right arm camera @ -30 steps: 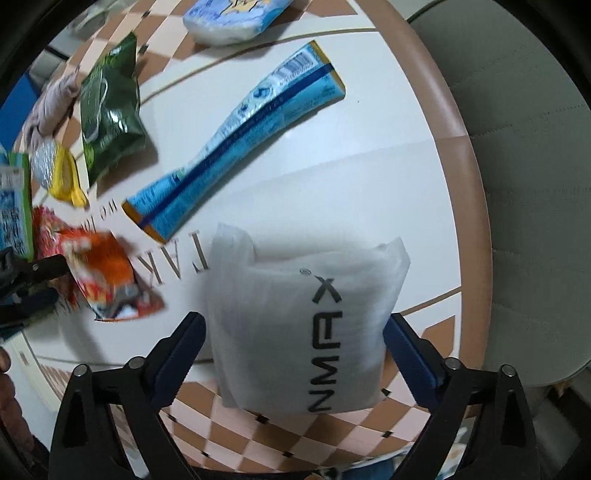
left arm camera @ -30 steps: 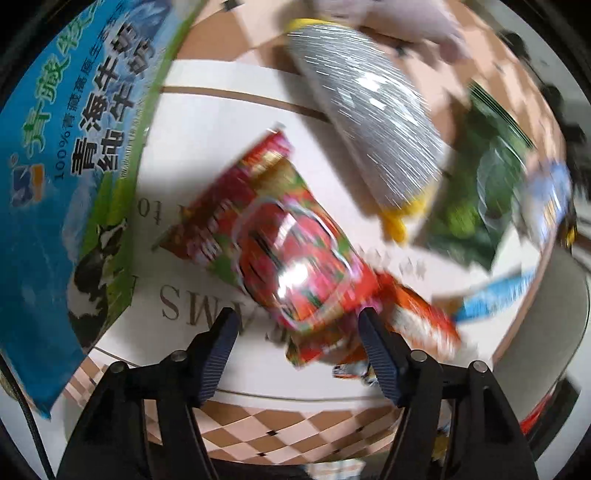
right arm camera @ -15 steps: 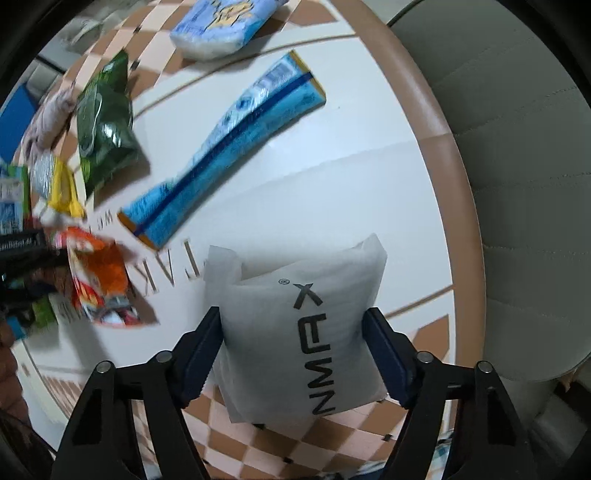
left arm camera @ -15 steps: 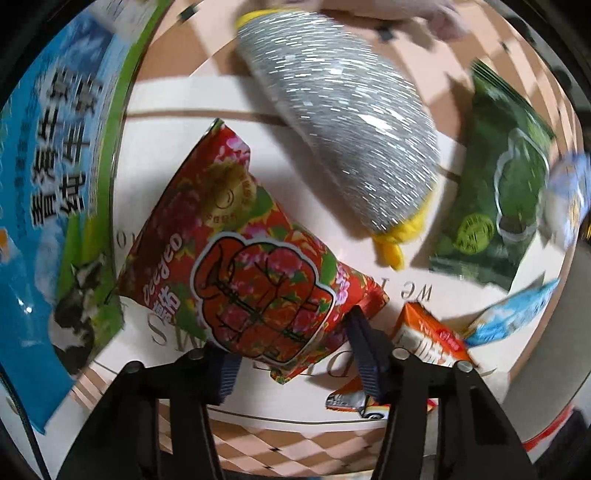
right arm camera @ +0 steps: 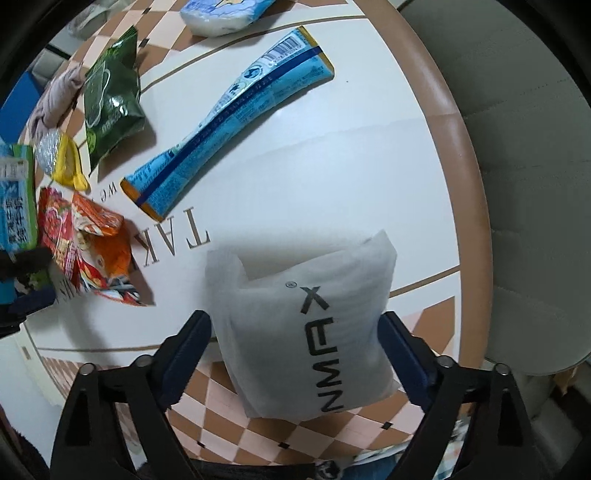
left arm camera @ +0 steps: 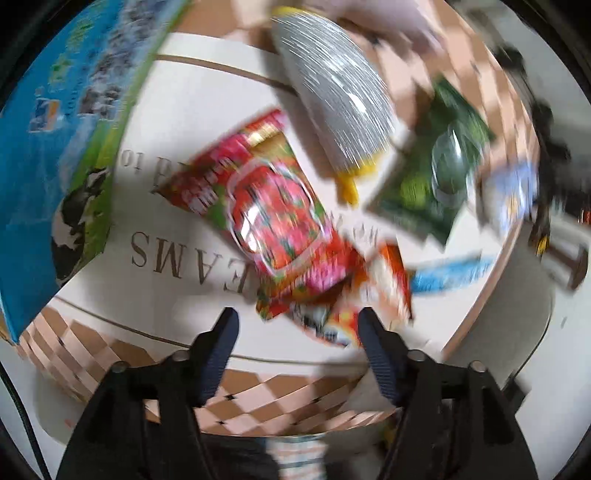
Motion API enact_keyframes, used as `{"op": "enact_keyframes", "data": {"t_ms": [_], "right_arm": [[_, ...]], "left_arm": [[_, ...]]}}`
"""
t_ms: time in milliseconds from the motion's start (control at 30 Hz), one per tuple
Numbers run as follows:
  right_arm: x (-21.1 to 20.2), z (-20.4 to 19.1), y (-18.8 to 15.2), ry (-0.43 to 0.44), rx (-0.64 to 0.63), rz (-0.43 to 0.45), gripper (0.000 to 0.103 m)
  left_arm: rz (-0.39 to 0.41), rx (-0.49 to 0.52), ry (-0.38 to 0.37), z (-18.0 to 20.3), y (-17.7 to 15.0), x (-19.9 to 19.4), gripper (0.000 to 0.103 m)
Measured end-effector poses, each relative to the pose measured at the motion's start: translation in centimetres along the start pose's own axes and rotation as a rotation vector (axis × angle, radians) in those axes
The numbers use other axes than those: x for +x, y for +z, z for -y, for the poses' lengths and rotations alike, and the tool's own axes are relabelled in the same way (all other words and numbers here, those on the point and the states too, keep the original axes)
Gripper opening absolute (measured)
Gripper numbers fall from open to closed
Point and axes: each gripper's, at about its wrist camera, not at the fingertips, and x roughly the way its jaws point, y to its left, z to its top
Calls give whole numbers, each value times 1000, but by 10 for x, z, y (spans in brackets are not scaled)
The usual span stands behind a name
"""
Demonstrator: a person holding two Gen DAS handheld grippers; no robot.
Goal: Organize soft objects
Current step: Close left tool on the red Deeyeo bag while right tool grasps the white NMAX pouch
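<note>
My right gripper (right arm camera: 293,332) is shut on a white foam pouch (right arm camera: 310,325) with black lettering, its jaws against both sides, near the table's front edge. My left gripper (left arm camera: 297,328) is open; a red floral snack bag (left arm camera: 266,206) and an orange snack bag (left arm camera: 373,291) lie just beyond its fingertips. The view is motion-blurred. Both bags show at the left in the right wrist view, the red one (right arm camera: 55,225) and the orange one (right arm camera: 103,247).
On the round table (right arm camera: 332,166) lie a silver and yellow pouch (left arm camera: 340,103), a green snack bag (right arm camera: 110,96), a long blue packet (right arm camera: 229,122), a pale blue pack (right arm camera: 225,14), a blue milk carton (left arm camera: 55,147) and pink cloth (right arm camera: 55,99). A grey seat (right arm camera: 535,184) is at right.
My left gripper has let go of the red snack bag, opened and pulled back. My right gripper still holds the white pouch, which has shifted slightly.
</note>
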Motion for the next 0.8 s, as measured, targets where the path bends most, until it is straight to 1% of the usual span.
{"op": "enact_keyframes", "data": {"t_ms": [67,133,167,200,233,300,333,367,433,500,533,567,633,700,733,767,800], "right_arm": [[1,5,0,-1,13,3,95],[0,10,3,-3,23,4,97],[1,11,3,-5,30,6,97],[5,8,10,-7,34,7,97],[6,8,10,-10,36,6,97],[8,3,12,-16,45,6,97],[11,-5,16,-22,48,5,97],[14,-5,17,-29,46,2,97],[20,-8,23,-45,35,-5,97],[29,-21,30,-50,20,-5,97],[29,-20,28,-47,8,-1,97],[28,-19,26,-43,3,6,95],[26,-18,19,-40,-12,27,87],[26,-13,16,-17,-15,17,87],[25,-10,14,-9,-20,11,87],[25,-9,12,-4,-29,2,87],[23,1,9,1,-40,-8,89]], "left_arm": [[14,-68,29,-11,22,-1,66],[-2,-121,93,-16,37,15,66],[-11,-145,115,-17,47,18,68],[-24,-162,118,-14,54,29,72],[-38,-175,119,-15,61,35,79],[-39,-171,153,-11,70,40,79],[-32,-155,174,5,71,36,77],[-19,-127,192,18,79,35,73],[14,-41,245,28,85,36,66],[51,46,280,36,84,36,61],[69,93,301,40,82,35,58],[86,134,319,47,78,42,55],[104,233,364,51,65,50,52],[100,333,402,60,50,60,50],[81,387,418,59,42,67,50],[67,413,424,57,36,71,50],[41,449,419,54,31,77,50]]}}
